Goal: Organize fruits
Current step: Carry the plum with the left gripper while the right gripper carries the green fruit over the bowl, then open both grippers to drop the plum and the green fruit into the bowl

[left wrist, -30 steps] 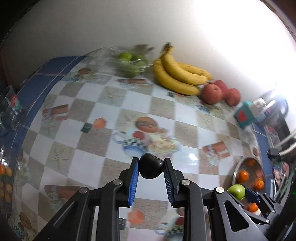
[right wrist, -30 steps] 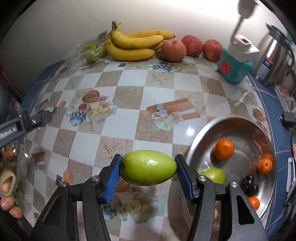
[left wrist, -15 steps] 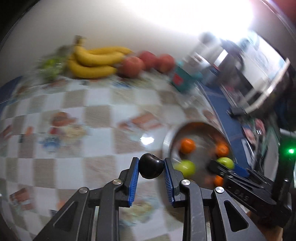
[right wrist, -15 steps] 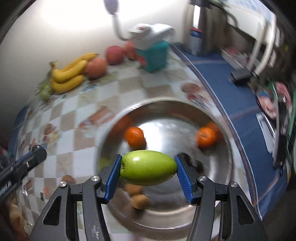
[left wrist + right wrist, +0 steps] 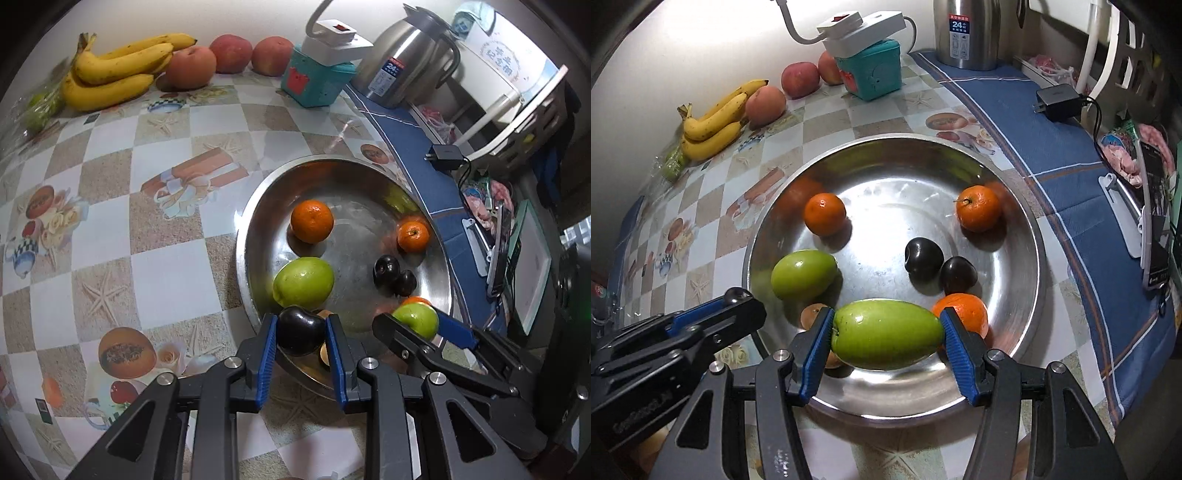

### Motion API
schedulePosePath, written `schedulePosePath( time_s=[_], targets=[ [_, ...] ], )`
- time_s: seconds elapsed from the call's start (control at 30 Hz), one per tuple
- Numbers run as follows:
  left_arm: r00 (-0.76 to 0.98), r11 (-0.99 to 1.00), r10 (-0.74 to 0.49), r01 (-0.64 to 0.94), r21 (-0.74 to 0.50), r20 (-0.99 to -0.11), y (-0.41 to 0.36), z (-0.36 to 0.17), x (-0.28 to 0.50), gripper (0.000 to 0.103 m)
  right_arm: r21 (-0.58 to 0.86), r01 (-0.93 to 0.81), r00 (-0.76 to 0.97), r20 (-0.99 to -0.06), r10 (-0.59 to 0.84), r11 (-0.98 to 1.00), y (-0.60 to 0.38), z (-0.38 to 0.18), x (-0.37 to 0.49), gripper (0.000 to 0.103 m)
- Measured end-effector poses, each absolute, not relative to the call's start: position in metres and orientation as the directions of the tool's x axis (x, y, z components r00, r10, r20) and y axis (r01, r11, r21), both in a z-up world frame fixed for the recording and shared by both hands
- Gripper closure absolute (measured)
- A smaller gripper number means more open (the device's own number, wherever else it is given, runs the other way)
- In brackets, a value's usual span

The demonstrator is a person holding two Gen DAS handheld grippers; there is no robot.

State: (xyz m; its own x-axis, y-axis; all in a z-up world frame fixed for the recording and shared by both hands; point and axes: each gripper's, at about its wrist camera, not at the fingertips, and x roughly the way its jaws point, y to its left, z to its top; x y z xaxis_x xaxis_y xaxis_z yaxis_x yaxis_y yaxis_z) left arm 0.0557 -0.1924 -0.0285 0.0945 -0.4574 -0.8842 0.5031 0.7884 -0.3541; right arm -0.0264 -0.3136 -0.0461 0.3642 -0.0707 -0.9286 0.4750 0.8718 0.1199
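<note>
Steel bowl (image 5: 1030,258) near the table's right edge carries oranges, plums and a green fruit, while over its near rim the left gripper (image 5: 301,332) clamps a dark plum (image 5: 299,328) and the right gripper (image 5: 886,338) pinches a green mango (image 5: 886,334) (lengthwise).

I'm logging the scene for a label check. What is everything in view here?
Steel bowl: one, silver, on the checked tablecloth.
Oranges: three, in bowl.
Dark plums: two in bowl, touching.
Green fruit: one loose in bowl.
Small brown fruit: in bowl, partly hidden.
Bananas: one yellow bunch, by wall.
Red apples: three, beside bananas.
Teal box, kettle, charger: table's far side.
Left gripper: holds dark plum.
Right gripper: holds green fruit.
</note>
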Motion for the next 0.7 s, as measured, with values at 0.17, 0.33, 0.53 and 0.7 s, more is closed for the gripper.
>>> schedulePosePath(
  time_s=[0.17,0.33,0.53,0.7],
  targets=[
    [0.077,0.784,-0.476,0.488,-0.383,-0.876,-0.188,-0.030,0.058,0.073,0.126,0.464,0.365,-0.929,-0.060,0.877,-0.310,-0.047,-0.031,0.043],
    [0.064,0.786,-0.486,0.468,-0.404,-0.872,-0.186,-0.032,0.060,0.045,0.125,0.443,0.358,-0.933,-0.047,0.888,-0.304,-0.049,-0.030,0.043],
    [0.089,0.798,-0.488,0.448,-0.403,-0.868,-0.175,-0.027,0.063,0.042,0.126,0.423,0.346,-0.938,-0.032,0.897,-0.296,-0.053,-0.027,0.043],
    [0.180,0.850,-0.413,0.428,-0.307,-0.893,-0.159,-0.022,0.063,0.025,0.124,0.414,0.334,-0.942,-0.024,0.902,-0.290,-0.057,-0.025,0.043]
  ],
)
